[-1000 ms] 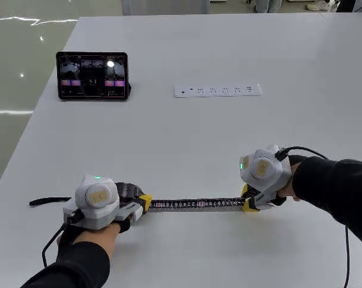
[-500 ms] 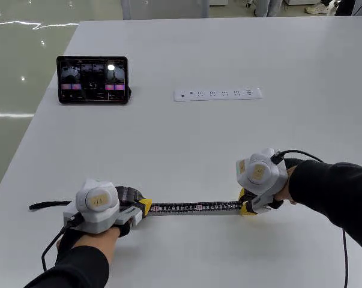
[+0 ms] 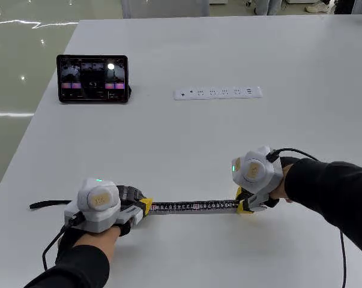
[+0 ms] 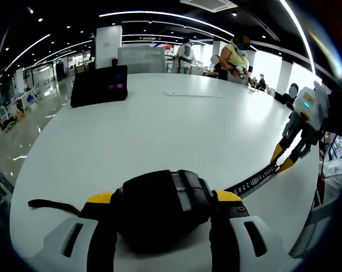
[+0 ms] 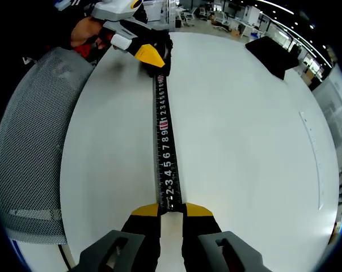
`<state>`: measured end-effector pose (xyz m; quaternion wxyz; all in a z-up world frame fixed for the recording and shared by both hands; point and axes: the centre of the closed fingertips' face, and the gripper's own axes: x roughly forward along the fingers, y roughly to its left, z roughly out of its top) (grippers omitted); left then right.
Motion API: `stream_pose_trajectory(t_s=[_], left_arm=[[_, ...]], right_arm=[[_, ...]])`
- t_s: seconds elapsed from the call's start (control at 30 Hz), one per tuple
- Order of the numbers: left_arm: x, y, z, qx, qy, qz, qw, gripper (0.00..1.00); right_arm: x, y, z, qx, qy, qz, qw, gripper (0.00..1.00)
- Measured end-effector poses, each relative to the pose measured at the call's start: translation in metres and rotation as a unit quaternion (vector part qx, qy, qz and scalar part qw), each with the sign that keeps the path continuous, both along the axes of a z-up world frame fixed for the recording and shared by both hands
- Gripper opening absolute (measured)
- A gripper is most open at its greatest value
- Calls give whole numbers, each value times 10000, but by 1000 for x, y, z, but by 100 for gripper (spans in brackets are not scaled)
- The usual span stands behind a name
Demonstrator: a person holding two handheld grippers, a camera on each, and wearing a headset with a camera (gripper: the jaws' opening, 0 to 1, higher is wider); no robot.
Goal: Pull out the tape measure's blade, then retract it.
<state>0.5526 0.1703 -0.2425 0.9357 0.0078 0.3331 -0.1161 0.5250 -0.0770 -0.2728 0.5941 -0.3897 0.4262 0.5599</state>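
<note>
The black tape measure case sits between the jaws of my left gripper, which is shut on it at the table's near left. Its black blade with white numbers runs flat along the table to my right gripper. In the right gripper view the blade stretches from the case down to my right gripper, whose yellow-tipped jaws are shut on the blade's end. The case's black wrist strap trails to the left.
A tablet stands at the back left of the white table. A white power strip lies in the middle far part. A cable hangs from the left gripper. A mesh chair stands beside the table.
My right gripper has moved a little to the left towards the case, and the exposed blade has become slightly shorter. The left gripper and the case have stayed put.
</note>
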Motion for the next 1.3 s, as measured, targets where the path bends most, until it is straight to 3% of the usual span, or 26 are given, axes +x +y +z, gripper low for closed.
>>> stream_pose_trajectory(t_s=[1.3], left_arm=[[0, 0, -1, 63, 94, -30, 9999, 62]], right_arm=[[3, 19, 0, 3, 16, -134, 9999, 10]])
